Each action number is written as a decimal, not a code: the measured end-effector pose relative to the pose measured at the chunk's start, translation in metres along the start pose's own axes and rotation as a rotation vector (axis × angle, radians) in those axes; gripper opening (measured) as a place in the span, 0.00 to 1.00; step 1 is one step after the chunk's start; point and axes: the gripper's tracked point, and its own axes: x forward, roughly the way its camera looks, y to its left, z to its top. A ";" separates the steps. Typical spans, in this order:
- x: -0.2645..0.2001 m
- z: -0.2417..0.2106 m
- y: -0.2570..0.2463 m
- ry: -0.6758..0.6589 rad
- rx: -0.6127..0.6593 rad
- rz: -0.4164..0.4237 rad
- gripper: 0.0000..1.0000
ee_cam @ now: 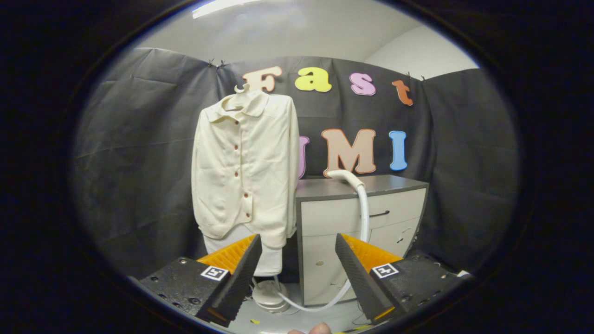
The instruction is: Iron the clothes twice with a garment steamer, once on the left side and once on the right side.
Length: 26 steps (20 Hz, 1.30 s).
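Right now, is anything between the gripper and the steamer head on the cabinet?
Nothing visible. The open gripper holds nothing, and the steamer head lies beyond the fingers on the cabinet, right of the shirt.

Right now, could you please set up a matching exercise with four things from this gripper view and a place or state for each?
Things:
1. cream shirt
2. steamer head
3. white hose
4. tongs

Places or states:
A. lying on top of the grey cabinet
B. open, holding nothing
C. hanging on a hanger beside the cabinet
D. running down the cabinet front to the round base on the floor

Pairs: 1-C, 2-A, 3-D, 4-B
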 end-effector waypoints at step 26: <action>0.370 0.044 -0.177 0.072 0.005 0.008 0.97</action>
